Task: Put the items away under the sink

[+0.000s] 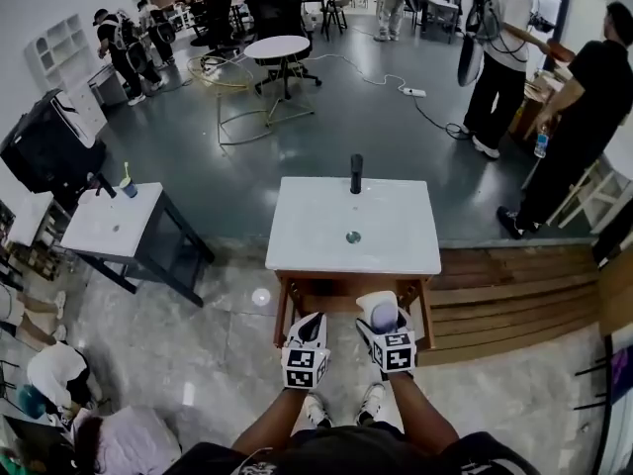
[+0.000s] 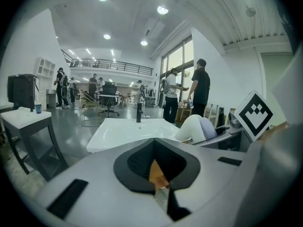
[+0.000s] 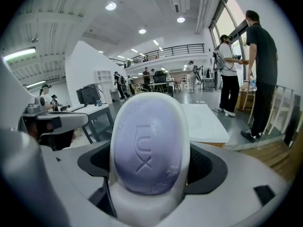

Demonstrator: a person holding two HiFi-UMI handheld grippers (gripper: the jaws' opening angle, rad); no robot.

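A white sink top [image 1: 396, 250] with a black faucet [image 1: 356, 173] stands on a wooden cabinet whose open front [image 1: 336, 305] faces me. My right gripper [image 1: 382, 323] is shut on a white soap dish [image 1: 376, 303] that carries a purple soap bar [image 3: 147, 148]. It hovers in front of the cabinet opening, just below the counter edge. The dish [image 3: 142, 212] fills the right gripper view between the jaws. My left gripper [image 1: 309, 327] is beside it on the left, shut and empty [image 2: 158, 176]. In the left gripper view the soap dish [image 2: 196, 128] shows at the right.
A white side table [image 1: 99, 236] with a cup [image 1: 129, 188] stands to the left. A wooden platform [image 1: 514, 295] runs along the right of the cabinet. Several people stand beyond the sink, and one crouches at the lower left [image 1: 54, 379]. My shoes [image 1: 318, 409] are on the tiled floor.
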